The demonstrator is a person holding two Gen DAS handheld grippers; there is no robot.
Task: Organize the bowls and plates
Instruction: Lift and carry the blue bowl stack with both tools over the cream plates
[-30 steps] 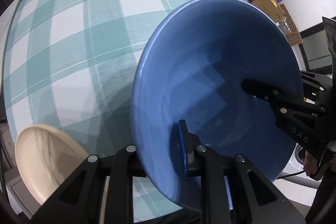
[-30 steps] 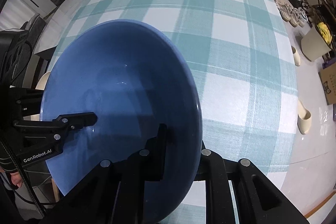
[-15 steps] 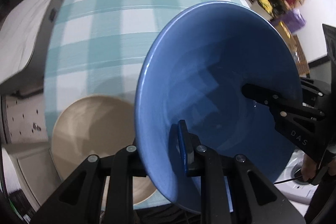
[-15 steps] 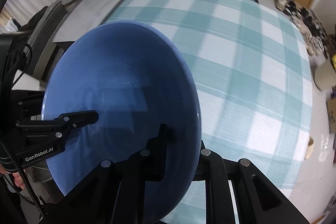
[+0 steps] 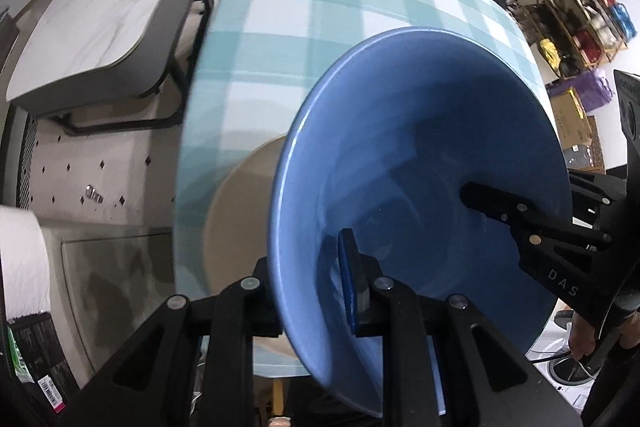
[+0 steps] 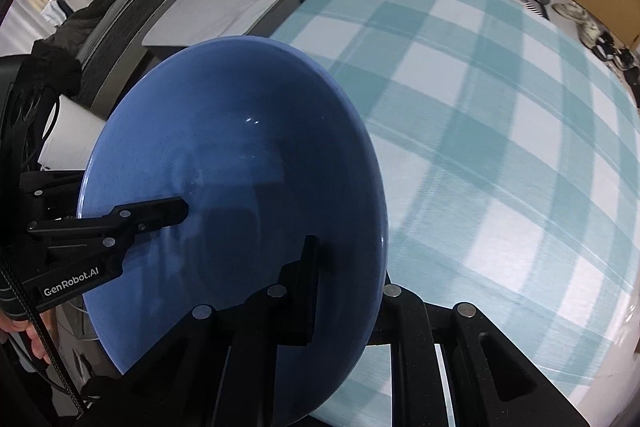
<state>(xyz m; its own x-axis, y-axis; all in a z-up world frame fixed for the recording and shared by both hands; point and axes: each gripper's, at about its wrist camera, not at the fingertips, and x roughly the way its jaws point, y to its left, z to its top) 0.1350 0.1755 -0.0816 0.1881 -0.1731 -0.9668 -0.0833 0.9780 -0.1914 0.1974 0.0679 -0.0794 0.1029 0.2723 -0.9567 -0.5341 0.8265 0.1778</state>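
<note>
- Since a second ago, both views have swung leftward over the table: the beige plate, then only partly seen at the lower left corner of the left wrist view, now lies directly beyond the left gripper's outer finger, partly hidden behind the bowl.
- Left gripper: jaws nearly closed, pinching the near rim of the blue bowl, one finger inside the wall, the other outside.
- Right gripper: jaws likewise narrowed onto the opposite rim of the blue bowl, one finger inside, the other outside.
- Blue bowl: carried between both grippers, tilted, above the table.
- Checked tablecloth: spreads ahead of both jaws.
- White side table: beyond the cloth's left edge, on the floor.
</note>
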